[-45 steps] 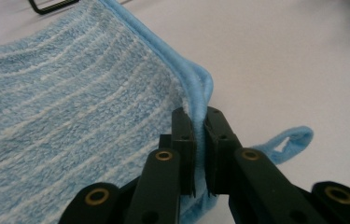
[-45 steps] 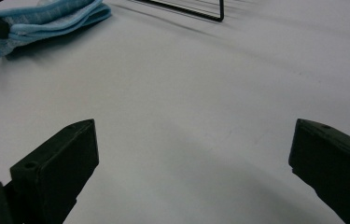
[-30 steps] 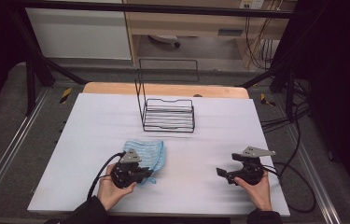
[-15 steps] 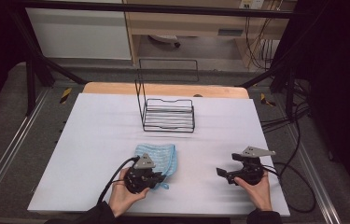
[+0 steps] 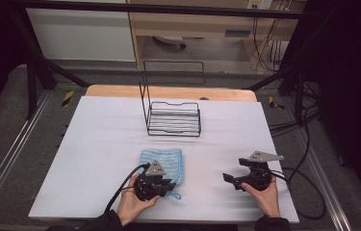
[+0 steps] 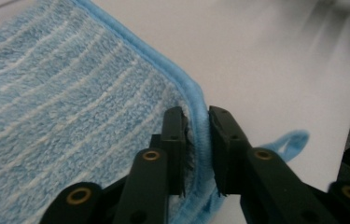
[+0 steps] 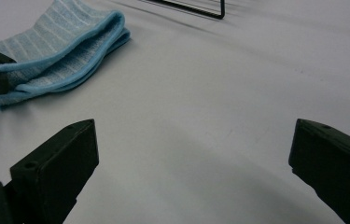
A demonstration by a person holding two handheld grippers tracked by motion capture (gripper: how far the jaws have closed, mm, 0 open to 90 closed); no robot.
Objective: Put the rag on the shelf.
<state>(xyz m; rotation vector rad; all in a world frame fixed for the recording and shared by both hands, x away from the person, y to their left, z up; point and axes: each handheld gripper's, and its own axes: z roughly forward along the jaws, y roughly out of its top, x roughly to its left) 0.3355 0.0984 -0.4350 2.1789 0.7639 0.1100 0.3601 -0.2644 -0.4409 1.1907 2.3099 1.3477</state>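
A light-blue striped cloth [image 5: 162, 161] lies folded on the white table top [image 5: 96, 144], a little left of the middle near the front. My left gripper [image 5: 168, 185] sits at the cloth's near right corner. In the left gripper view its jaws [image 6: 199, 140] are shut on the cloth's [image 6: 70, 107] bound hem, with a small hanging loop [image 6: 289, 142] just past them. My right gripper [image 5: 228, 179] rests to the right, apart from the cloth, and points left. Its jaws [image 7: 195, 137] stand wide open over bare table, with the folded cloth [image 7: 65, 46] farther off.
A black wire rack [image 5: 174, 118] with a tall back frame stands at the middle rear of the table. A wooden edge [image 5: 168, 92] runs behind the white top. Cables [image 5: 303, 183] trail off the right side. Metal rails flank the table.
The left gripper has slid to the right along the cloth's near edge, and the cloth has shifted right and lies more squarely folded. The right gripper has stayed put.
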